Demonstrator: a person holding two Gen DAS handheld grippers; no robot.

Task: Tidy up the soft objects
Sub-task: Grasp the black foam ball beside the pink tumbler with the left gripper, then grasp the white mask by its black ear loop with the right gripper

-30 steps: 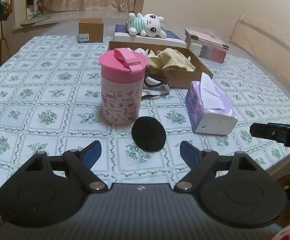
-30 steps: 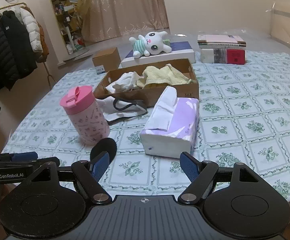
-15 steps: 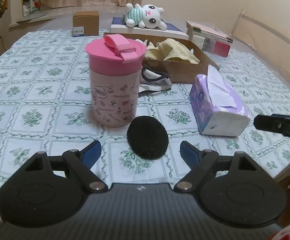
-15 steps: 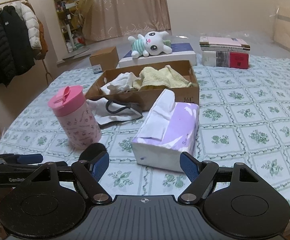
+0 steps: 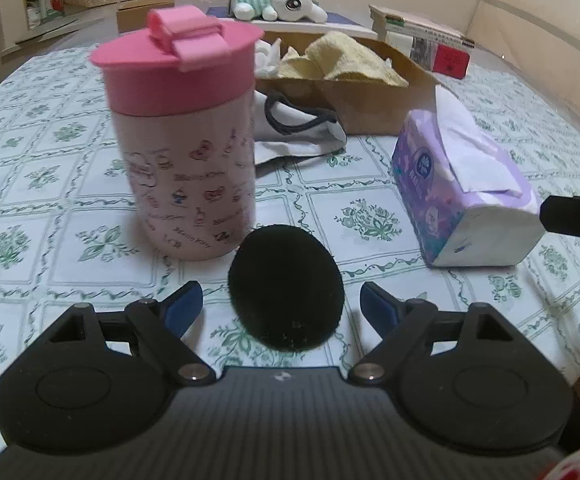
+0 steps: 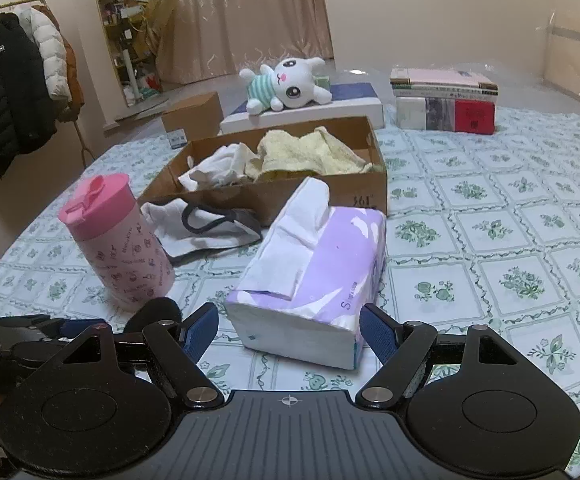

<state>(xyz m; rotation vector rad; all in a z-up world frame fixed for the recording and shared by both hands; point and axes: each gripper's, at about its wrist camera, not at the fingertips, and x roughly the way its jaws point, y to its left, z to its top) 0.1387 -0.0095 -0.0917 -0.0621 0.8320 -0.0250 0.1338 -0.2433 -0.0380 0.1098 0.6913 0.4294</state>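
With both tools gaping wide and empty, looks like the reach-in step: left tool [image 5: 281,303] straddling the black foam pad [image 5: 286,286], right tool [image 6: 289,332] facing the tissue pack [image 6: 313,276]. Next calls for lowering, then closing gently. Pad: flat, oval, fuzzy, on bench [image 5: 50,208] beside pink cup [image 5: 184,132].

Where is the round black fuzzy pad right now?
The round black fuzzy pad lies on the tablecloth just ahead of the open left gripper, beside the pink lidded cup.

Warm, dim indoor light, soft shadows, strong fisheye bending at the edges (corners black), slight blur up close.
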